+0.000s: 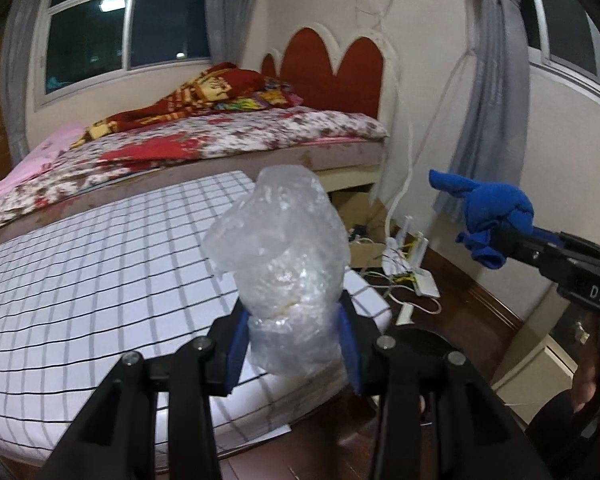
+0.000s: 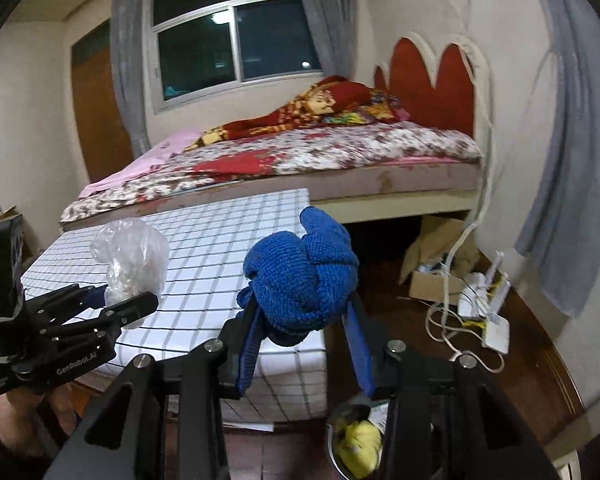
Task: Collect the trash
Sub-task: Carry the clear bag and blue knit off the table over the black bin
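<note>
We see a crumpled clear plastic bag clamped between the blue pads of the left gripper, standing up out of the jaws above the near corner of the white grid-patterned mattress. Just to its right, a knotted blue cloth sits squeezed in the right gripper, whose fingers press against its lower part. Both bundles are held in the air, near each other but apart, the bag over the mattress and the cloth past its edge above the dark wooden floor. Behind the mattress we find a bed with a floral cover and a red heart-shaped headboard. On the floor by the wall lie white cables and a power strip, beside a grey curtain.
</note>
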The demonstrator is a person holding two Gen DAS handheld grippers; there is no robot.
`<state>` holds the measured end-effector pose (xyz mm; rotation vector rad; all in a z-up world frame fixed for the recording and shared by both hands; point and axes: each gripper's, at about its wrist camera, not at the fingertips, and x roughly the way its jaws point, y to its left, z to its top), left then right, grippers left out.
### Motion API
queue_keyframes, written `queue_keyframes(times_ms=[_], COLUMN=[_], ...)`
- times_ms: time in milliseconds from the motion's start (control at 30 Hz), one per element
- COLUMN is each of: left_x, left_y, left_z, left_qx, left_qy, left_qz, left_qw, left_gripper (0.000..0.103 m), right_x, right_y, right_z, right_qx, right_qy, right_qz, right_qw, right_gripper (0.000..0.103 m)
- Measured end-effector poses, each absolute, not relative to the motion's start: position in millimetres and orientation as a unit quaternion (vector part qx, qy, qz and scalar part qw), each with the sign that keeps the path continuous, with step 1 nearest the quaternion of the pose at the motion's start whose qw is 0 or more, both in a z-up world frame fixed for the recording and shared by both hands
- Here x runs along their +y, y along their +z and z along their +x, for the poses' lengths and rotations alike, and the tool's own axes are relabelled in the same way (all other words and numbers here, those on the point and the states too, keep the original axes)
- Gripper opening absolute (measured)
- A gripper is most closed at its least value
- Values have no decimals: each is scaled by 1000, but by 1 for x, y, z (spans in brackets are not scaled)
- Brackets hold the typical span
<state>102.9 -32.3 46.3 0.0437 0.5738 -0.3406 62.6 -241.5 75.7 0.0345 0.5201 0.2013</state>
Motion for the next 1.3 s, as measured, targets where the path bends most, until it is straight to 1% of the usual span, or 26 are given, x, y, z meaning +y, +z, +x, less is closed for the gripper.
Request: queue_keyframes(times_ms=[300,567,1100,1300], left_x=[-71,-96,-161,-178], left_y=[37,20,-37,-61], left_z=[101,103,105,109], left_qx=[287,307,368,395], left_qy=[-217,-247,-299,-300], left_qz=[34,37,68,77], left_qw=[932,918,878,865], left_gripper=[42,42,42,42], right_x=[-283,-307,-363,-378], right_y=[67,56,-9,-38], right_z=[45,34,20,30], right_qx=[269,282,343,368], right_qy=[49,20,-15,-11], right_qz=[22,26,54,69], right_qw=[962,959,938,927], right_gripper=[42,42,42,42])
